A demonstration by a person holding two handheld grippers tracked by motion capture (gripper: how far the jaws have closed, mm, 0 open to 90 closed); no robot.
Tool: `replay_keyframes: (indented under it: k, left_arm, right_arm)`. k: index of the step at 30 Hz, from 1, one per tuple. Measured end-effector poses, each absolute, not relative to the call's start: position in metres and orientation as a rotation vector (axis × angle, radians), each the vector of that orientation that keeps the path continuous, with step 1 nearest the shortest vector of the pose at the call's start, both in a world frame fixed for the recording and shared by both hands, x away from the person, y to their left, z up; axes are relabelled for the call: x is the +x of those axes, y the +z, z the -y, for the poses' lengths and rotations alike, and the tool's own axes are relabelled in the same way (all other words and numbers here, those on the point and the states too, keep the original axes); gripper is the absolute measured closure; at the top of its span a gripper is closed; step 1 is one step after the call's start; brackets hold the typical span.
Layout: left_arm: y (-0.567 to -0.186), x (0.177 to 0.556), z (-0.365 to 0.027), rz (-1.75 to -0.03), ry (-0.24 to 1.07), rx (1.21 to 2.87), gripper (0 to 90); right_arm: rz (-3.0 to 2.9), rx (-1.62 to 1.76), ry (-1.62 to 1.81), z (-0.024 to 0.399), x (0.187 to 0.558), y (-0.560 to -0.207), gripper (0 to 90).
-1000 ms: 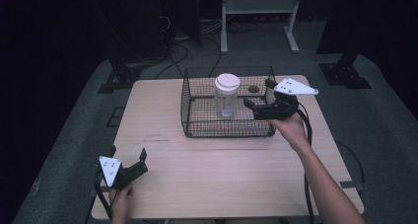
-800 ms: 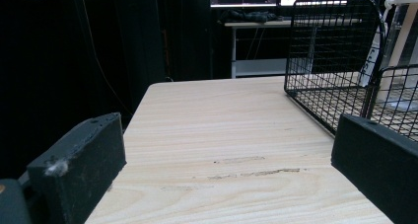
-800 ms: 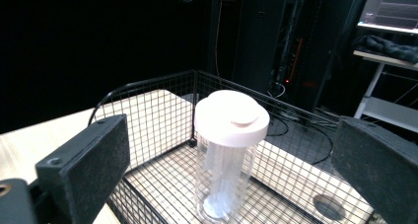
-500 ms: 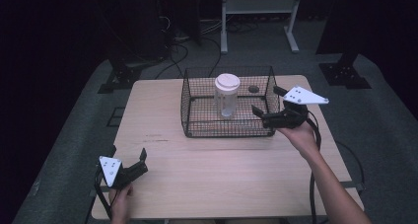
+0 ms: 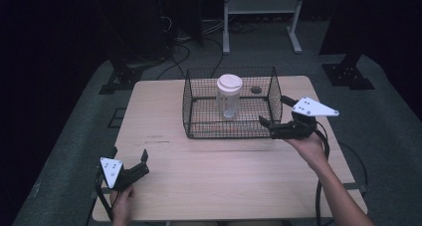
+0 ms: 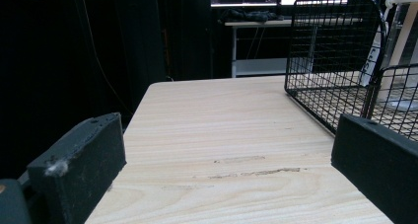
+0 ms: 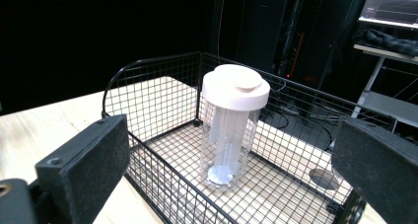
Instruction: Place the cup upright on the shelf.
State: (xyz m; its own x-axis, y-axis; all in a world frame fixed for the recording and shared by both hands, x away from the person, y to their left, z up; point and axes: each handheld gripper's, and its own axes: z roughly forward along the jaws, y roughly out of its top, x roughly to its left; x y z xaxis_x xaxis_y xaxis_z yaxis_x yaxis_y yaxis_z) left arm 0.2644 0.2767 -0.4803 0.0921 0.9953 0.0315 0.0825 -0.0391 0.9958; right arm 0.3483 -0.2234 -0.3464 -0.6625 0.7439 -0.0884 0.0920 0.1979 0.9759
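Jar [image 5: 229, 95]: upright in wire basket [image 5: 195, 114], white lid up.
Right gripper [image 5: 274, 117]: beside basket, jaws apart, empty.
Left gripper [image 5: 130, 162]: well clear of basket, jaws apart.
Right gripper view: small disc [image 7: 323, 177] on basket floor.

The right gripper [image 5: 276, 116], black with a grey three-cornered plate on top, has been drawn back out of the black wire-mesh basket [image 5: 230, 129]. A second ago its jaws were reaching over the basket's right wall, close to the clear plastic jar with a white lid [image 5: 229, 95]; half a second ago they had been pulled to that wall. Now the gripper is held outside the basket's near right corner, lower and nearer the person, jaws spread wide and empty. The right forearm [image 5: 331, 181] has been withdrawn with it.
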Motion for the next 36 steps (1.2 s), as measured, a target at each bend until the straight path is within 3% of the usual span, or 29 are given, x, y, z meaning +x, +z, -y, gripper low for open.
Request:
replay_keyframes:
  k: [36]
  left_arm:
    - [-0.480, 0.264, -0.277, -1.188, 1.129, 1.341, 0.0]
  right_arm:
    - [-1.881, 0.858, 1.475, 0.259, 0.309, -0.384, 0.8]
